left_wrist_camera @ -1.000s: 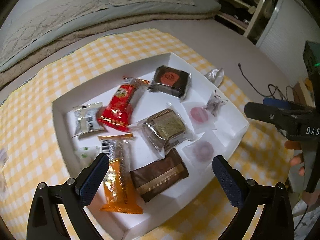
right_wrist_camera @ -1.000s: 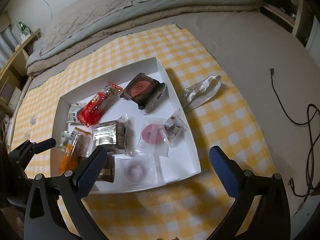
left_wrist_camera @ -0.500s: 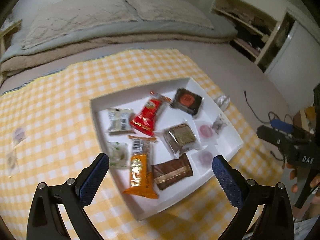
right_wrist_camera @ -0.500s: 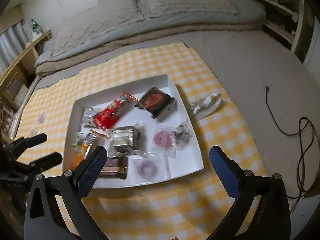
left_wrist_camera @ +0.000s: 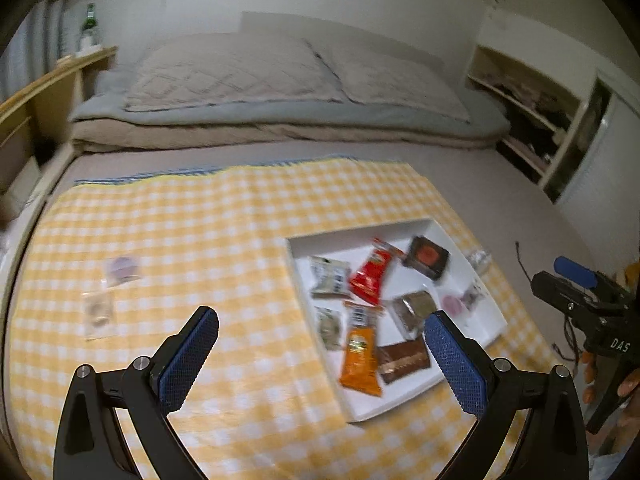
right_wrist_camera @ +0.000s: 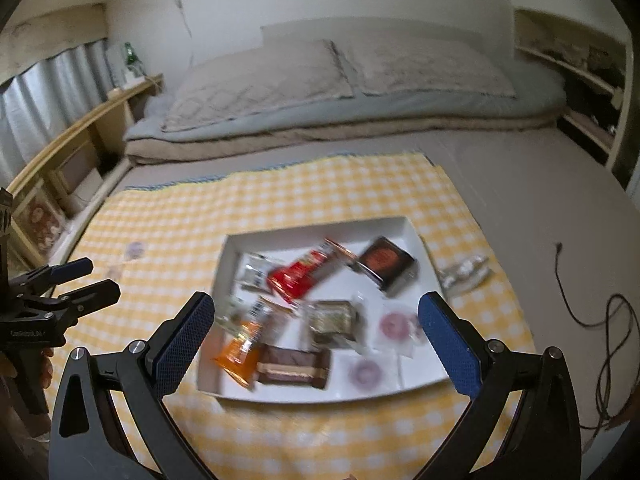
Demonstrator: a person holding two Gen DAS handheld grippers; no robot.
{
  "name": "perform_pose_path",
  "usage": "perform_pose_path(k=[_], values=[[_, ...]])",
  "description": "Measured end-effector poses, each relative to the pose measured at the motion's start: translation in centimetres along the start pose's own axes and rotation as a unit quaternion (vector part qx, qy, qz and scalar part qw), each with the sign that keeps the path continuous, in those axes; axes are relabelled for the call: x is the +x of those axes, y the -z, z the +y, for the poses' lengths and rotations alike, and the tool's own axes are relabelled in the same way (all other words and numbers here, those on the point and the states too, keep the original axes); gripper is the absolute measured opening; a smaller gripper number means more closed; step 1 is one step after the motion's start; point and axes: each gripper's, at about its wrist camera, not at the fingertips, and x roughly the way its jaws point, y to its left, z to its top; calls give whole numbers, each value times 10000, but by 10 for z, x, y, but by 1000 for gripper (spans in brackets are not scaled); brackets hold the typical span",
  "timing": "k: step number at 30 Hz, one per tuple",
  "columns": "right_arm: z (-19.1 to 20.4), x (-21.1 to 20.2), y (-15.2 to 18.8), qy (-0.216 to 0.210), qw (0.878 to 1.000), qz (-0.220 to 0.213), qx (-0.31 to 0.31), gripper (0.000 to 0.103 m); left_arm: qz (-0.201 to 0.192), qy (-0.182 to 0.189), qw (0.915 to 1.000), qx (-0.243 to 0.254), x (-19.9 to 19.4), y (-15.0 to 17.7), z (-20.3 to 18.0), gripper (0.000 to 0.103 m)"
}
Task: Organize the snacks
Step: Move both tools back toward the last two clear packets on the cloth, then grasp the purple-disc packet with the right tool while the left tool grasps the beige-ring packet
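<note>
— Now that both cameras have pulled back and up, what is different?

— A second ago the tray (left_wrist_camera: 472, 354) filled the left wrist view; now it sits small and to the right on the checked cloth (left_wrist_camera: 200, 240), with the bed (left_wrist_camera: 280, 92) showing behind. The right wrist view has backed off likewise.

— And the grippers?

— The left gripper (left_wrist_camera: 320, 360) stands wide and holds nothing; the right gripper (right_wrist_camera: 314, 342) likewise. Neither touches a snack.

— Where are the snacks?

— Most lie loose in the tray: a red pack (left_wrist_camera: 370, 276), an orange pack (left_wrist_camera: 358, 356), a brown bar (left_wrist_camera: 404, 360), a dark square pack (left_wrist_camera: 426, 256), others too blurred to name. Two small packets (left_wrist_camera: 110, 292) lie on the cloth well left of the tray, and a clear wrapper (right_wrist_camera: 464, 272) just beside its right edge.

— So what does it mean?

— I judge the tray work is pausing. The left gripper now faces toward those stray packets, likely the next to collect.
</note>
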Motion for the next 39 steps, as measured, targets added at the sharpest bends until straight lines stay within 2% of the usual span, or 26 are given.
perform_pose_path(k=[8, 14, 22, 25, 27, 32, 36, 39], values=[[57, 12, -13, -375, 9988, -123, -275, 103, -345, -410, 9979, -360, -49, 13, 57, 103], [104, 29, -18, -608, 9967, -116, -533, 103, -535, -799, 9933, -640, -79, 29, 105, 103], [157, 51, -18, -1018, 9915, -81, -802, 103, -498, -1326, 9853, -952, -90, 52, 161, 103], [180, 62, -20, -1175, 9887, -34, -933, 103, -437, -1603, 9810, -998, -79, 52, 181, 103], [194, 70, -22, -1375, 9853, 0, -1016, 103, -254, -1730, 9796, -995, -60, 48, 193, 103], [222, 93, -32, -1586, 9801, 64, -1194, 103, 209, -1753, 9747, -1370, 2, 43, 229, 103], [248, 133, -44, -1664, 9759, 216, -1395, 103, 323, -1740, 9772, -1172, 50, 41, 235, 103], [261, 170, -52, -1656, 9762, 469, -1317, 103, 340, -1740, 9788, -1024, 87, 42, 235, 103]])
